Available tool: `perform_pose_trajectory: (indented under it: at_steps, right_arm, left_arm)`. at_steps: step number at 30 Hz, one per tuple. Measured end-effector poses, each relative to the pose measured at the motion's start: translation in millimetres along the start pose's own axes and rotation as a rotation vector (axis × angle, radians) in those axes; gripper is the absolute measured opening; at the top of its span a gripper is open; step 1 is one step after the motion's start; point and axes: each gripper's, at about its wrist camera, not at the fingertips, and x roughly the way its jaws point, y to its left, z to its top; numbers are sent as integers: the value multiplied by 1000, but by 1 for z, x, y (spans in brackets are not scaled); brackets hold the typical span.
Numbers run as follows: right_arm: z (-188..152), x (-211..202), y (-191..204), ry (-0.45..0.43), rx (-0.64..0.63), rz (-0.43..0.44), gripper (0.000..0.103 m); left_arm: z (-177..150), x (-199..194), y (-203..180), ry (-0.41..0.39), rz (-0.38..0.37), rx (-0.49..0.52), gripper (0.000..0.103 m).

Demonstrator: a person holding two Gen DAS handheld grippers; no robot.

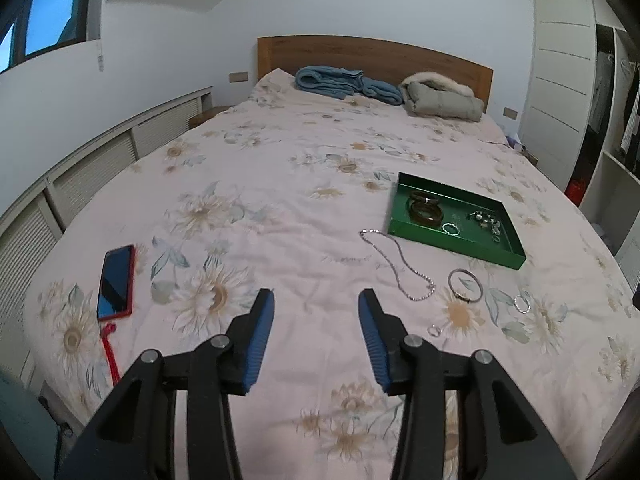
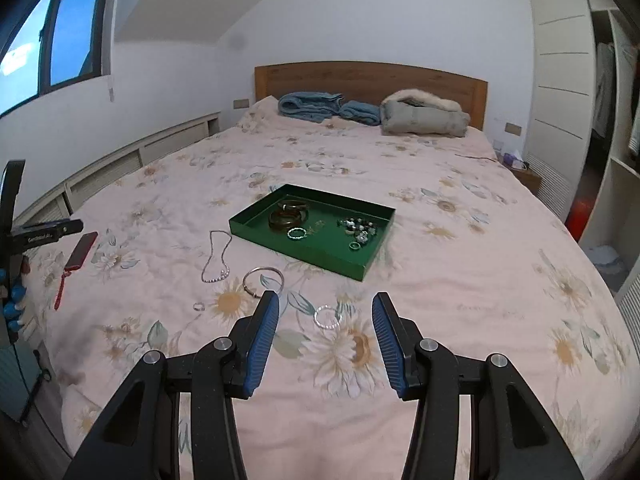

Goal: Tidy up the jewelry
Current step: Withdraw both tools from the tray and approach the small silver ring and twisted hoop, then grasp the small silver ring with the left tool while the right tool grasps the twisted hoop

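Two tongs hover over a bed [image 1: 280,184] with a pink floral cover, both spread wide and holding nothing. From the left wrist, the left tongs [image 1: 316,300] hang above bare cover, blue pads well apart. Ahead and to the right lies a green tray [image 1: 460,244] holding dark bangles [image 1: 426,208], a small silver bracelet [image 1: 451,228] and a cluster of beads and rings [image 1: 486,220]. Loose on the cover just beside the tray's near left corner is a silver chain [image 1: 400,268]; near its right end lie a thin silver bangle [image 1: 465,285], a beaded loop [image 1: 523,303] further right, and a small ring [image 1: 435,331] closest to the tongs. A phone [image 1: 116,282] in a red case with a red strap lies well apart on the left. Folded blue blankets [image 1: 344,84] and a grey coat [image 1: 440,98] sit at the headboard. From the right wrist, the right tongs [image 2: 325,306] are equally wide open, and the beaded loop [image 2: 327,317] lies on the cover in the gap between the pads. The bangle [image 2: 263,278] is just beside the left pad's tip, the ring [image 2: 199,306] further left, the chain [image 2: 218,254] beyond them, and the tray [image 2: 316,246] ahead with its bangles [image 2: 288,216] and beads [image 2: 358,228]. The phone [image 2: 81,249] and part of the other tool appear at the far left edge.
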Motion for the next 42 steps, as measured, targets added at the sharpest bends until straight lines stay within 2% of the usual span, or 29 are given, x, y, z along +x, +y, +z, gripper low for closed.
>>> perform_pose_trajectory:
  at_steps: [6, 12, 17, 25, 28, 35, 42]
  right_arm:
    - [-15, -11, -9, 2, 33, -14, 48]
    - [-28, 5, -17, 31, 62, -20, 48]
    - [-39, 33, -19, 73, 72, -21, 48]
    - [-53, 91, -16, 150, 77, 2, 48]
    - [-56, 113, -18, 175, 84, 17, 48]
    - [-62, 169, -16, 236, 83, 48, 48]
    - [-60, 206, -19, 263, 103, 72, 48]
  left_arm:
    - [-18, 1, -6, 7, -26, -16, 44]
    - [-34, 15, -29, 8, -44, 10, 45]
    - [-51, 39, -60, 29, -88, 77, 45]
    - [-70, 98, -106, 120, -224, 157, 45]
    - [-72, 118, -117, 142, -252, 169, 45]
    - [-78, 163, -135, 206, -257, 194, 45]
    - [-79, 180, -141, 211, -252, 222, 44]
